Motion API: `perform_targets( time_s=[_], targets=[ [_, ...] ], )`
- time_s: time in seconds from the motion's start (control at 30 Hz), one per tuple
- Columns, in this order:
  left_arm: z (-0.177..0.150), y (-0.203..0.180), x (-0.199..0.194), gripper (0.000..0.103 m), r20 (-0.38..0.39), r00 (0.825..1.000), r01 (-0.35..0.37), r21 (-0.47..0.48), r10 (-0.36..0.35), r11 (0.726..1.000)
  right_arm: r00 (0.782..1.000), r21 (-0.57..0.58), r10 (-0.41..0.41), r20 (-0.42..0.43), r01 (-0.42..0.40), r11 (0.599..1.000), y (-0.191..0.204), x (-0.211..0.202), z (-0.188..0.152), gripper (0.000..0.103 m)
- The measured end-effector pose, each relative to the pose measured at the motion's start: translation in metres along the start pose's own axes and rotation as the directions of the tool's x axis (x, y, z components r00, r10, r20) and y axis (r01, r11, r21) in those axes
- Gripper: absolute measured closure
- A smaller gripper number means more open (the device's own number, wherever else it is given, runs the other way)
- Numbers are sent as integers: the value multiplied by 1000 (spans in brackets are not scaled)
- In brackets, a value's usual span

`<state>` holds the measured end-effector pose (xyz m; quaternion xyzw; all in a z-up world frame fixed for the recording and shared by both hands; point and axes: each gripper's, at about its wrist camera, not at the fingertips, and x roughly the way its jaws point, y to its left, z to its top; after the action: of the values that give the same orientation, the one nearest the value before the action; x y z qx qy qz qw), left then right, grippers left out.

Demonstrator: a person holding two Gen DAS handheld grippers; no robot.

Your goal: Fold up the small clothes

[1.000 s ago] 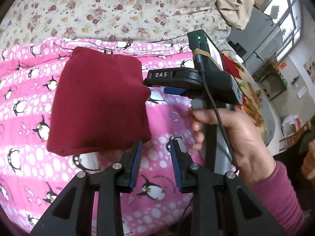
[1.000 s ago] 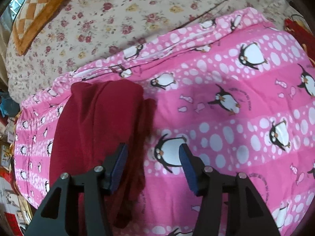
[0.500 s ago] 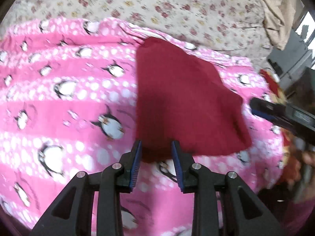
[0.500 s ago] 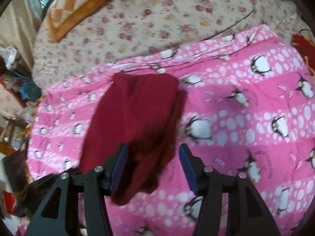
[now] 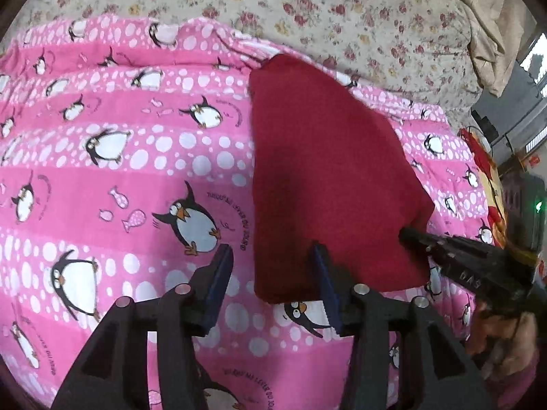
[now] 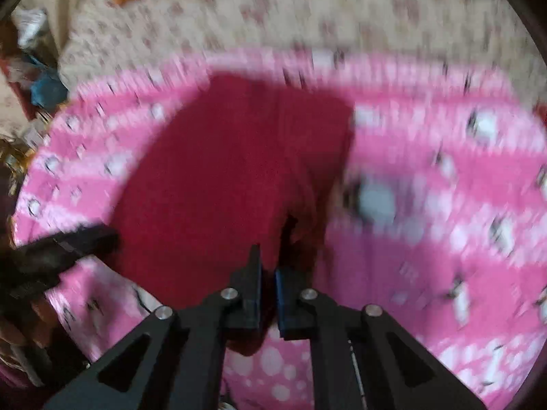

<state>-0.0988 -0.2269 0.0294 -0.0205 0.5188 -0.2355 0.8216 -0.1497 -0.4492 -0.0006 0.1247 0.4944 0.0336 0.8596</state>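
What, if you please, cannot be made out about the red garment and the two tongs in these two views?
- Right wrist view: motion blur hides whether the right tongs, nearly shut, actually pinch the red garment.
- Left wrist view: the right tongs reach the garment's edge; contact is unclear.
- Left wrist view: the open left tongs cover part of the garment's near hem.
- Neither view shows the garment's type or folded underside.

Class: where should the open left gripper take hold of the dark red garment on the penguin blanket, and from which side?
Probably the near corner of the red garment, from the near side: the open left gripper already straddles that flat edge on the penguin blanket.
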Motion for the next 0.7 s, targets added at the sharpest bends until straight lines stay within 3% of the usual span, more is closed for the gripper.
perform_targets(
  time_s=[0.1,0.17,0.27,0.37,0.53,0.63,0.7],
  targets=[
    [1,-2,-2,76,14,1000,-16,0,16,1000,998,19,18,60,-19,1000,1,-15,-3,91],
    [3,-4,-6,76,28,1000,-14,12,13,1000,995,40,-9,100,5,999,2,-35,0,67],
    [10,-6,-9,76,53,998,-27,21,25,999,982,50,-39,185,30,998,5,-57,9,54],
    [17,-6,-4,76,59,998,-12,10,11,1000,980,84,-10,201,-7,996,6,-52,28,39],
    [28,-9,15,76,61,998,10,22,-11,1000,982,114,-49,181,28,993,-4,-10,44,40],
    [34,-8,29,64,58,998,30,19,-32,999,980,161,-70,188,39,986,-21,21,49,42],
    [37,-6,37,54,52,998,39,10,-39,999,977,212,-40,211,-6,977,-34,36,49,42]
  ],
)
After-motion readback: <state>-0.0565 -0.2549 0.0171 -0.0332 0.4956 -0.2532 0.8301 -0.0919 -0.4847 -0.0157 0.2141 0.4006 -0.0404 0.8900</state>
